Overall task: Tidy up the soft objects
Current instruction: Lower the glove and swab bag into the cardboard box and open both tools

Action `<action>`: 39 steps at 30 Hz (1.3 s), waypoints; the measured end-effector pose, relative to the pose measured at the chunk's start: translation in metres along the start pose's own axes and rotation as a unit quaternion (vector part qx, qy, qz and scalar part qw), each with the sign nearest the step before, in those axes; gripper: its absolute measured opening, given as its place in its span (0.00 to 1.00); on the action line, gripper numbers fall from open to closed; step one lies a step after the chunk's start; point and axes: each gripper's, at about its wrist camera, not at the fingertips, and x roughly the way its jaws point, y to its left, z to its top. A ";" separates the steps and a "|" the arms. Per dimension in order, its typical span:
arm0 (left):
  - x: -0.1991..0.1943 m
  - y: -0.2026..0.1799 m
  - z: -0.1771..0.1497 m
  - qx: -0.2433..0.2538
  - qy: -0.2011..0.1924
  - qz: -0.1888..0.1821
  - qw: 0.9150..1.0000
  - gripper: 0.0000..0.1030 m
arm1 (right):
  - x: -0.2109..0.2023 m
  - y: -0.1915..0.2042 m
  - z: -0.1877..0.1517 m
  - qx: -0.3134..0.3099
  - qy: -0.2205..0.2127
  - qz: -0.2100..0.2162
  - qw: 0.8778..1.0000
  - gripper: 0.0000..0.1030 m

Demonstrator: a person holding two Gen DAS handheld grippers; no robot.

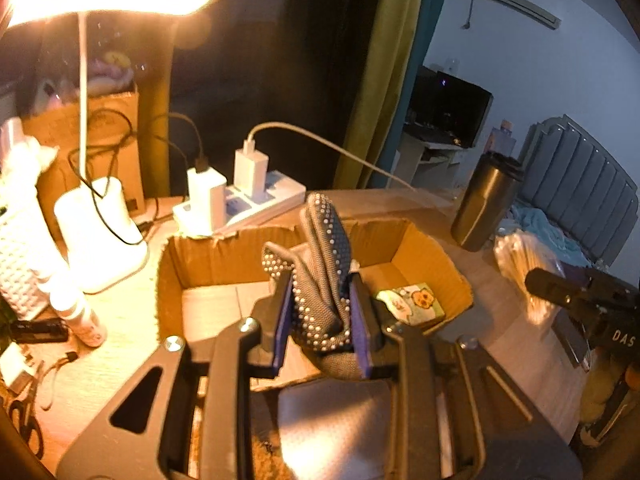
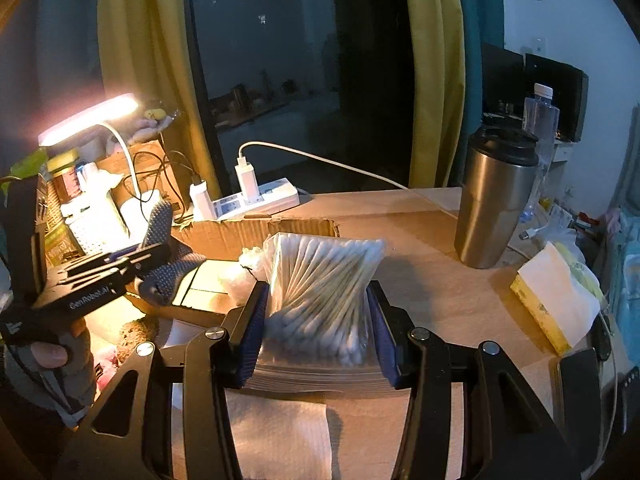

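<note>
We are reading "GenRobot.AI" along the side of the left gripper (image 2: 132, 268) in the right wrist view, and "DAS" in white letters on the body of the right gripper (image 1: 548, 286) where it shows at the edge of the left wrist view. No other writing is legible; the small yellow-green packet (image 1: 412, 302) lying in the cardboard box (image 1: 208, 256) shows a cartoon print, but its text is too small to read.

We are clamping the left jaws on a grey sock with white grip dots (image 1: 324, 276), which is standing up between the blue pads over the open box. In the right wrist view we are pinching the right gripper (image 2: 318, 326) on a clear bag of cotton swabs (image 2: 320, 280), held above the wooden table (image 2: 440, 300) just right of the box.

The box's torn back wall is sitting close to the white power strip (image 1: 256, 208) and its chargers. The steel tumbler (image 2: 496, 200) is standing well to the right, with bare tabletop between it and the bag. The yellow-edged tissue pack (image 2: 556, 304) is lying near the table's right edge. The lit desk lamp (image 1: 100, 236) is crowding the box's left side.
</note>
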 end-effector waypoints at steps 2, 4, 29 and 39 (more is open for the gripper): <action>0.008 0.002 -0.001 -0.003 0.011 -0.004 1.000 0.28 | 0.005 0.000 0.002 -0.001 0.003 -0.001 1.000 0.49; 0.016 0.004 -0.002 -0.002 0.023 -0.006 1.000 0.33 | 0.011 0.001 0.004 0.000 0.005 -0.001 1.000 0.49; 0.026 0.043 -0.014 -0.044 0.059 -0.018 0.997 0.65 | 0.086 0.029 0.035 -0.023 0.033 0.001 0.999 0.49; 0.031 0.042 -0.016 -0.030 0.065 -0.016 0.997 0.67 | 0.120 0.026 0.032 -0.017 0.058 0.004 0.998 0.50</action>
